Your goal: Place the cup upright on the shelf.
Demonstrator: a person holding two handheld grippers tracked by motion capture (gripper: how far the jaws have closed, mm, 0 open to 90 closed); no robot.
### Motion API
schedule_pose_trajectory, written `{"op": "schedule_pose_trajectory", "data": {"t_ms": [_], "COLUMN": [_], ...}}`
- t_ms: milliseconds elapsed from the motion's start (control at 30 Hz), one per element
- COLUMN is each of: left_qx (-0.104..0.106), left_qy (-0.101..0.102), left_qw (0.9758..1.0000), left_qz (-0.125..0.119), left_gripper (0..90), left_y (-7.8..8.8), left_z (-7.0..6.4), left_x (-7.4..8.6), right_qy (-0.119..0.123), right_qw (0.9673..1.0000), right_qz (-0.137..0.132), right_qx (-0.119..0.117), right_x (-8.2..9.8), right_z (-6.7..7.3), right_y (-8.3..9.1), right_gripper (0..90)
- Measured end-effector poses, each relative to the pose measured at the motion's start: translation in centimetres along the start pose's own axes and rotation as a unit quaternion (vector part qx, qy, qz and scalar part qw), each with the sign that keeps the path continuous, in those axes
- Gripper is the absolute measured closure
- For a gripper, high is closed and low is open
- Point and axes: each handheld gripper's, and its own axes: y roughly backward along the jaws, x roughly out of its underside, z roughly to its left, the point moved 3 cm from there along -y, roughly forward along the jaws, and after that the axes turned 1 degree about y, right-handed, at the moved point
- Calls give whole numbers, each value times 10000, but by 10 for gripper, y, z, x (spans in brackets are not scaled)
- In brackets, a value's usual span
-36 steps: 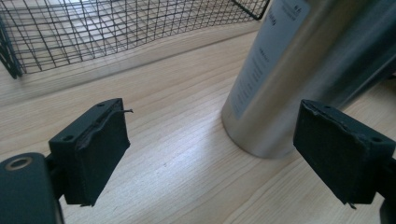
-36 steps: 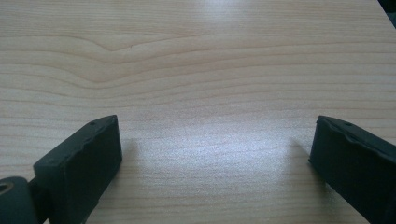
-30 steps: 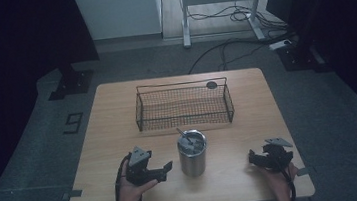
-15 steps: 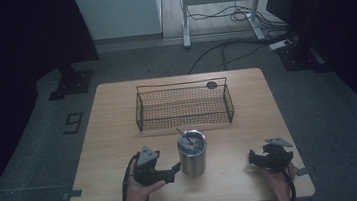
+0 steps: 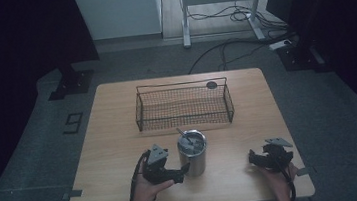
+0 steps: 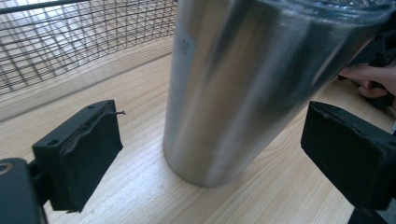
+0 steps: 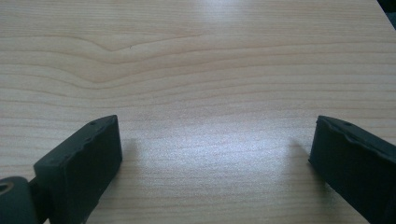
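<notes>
one wooden table point(image 5: 116, 152) carries everything counted here. on it stands one steel tumbler point(image 5: 192, 153), with one thin utensil point(image 5: 184, 134) sticking out of its top. behind the tumbler sits one wire basket point(image 5: 184, 105). one small dark disc point(image 5: 211, 84) lies beyond the basket. two grippers rest on the table: the left gripper point(image 5: 181, 173) just beside the tumbler, the right gripper point(image 5: 254, 158) well apart from it.

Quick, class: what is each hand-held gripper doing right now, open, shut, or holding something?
Left hand-held gripper: open, its jaws either side of the steel cup, not gripping it.
Right hand-held gripper: open, holding nothing, over the bare table.
</notes>
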Motion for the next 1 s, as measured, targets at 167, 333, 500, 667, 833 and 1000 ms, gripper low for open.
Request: {"op": "schedule_pose_trajectory", "data": {"t_ms": [167, 333, 500, 667, 833, 1000], "left_qx": [3, 41, 108, 118, 80, 17], "left_qy": [-36, -89, -108, -146, -186, -221], "left_qw": [10000, 9999, 9999, 9998, 9998, 9998], "left_qz": [33, 39, 18, 52, 45, 32], "left_gripper": [33, 22, 10, 0, 0, 0], "left_y": [-4, -9, -14, -23, -28, -36], "left_z": [-4, -7, -10, -14, -16, -19], "left_x": [-2, -7, -11, -17, -20, -25], "right_qy": [1, 0, 1, 0, 1, 1], "right_qw": [10000, 10000, 10000, 10000, 10000, 10000], "right_qz": [-1, 0, 0, 0, 0, 0], "right_qx": [1, 0, 0, 0, 0, 0], "right_x": [0, 0, 0, 0, 0, 0], "right_z": [0, 0, 0, 0, 0, 0], "right_y": [0, 0, 0, 0, 0, 0], "right_gripper": [20, 20, 20, 20, 20, 20]}}
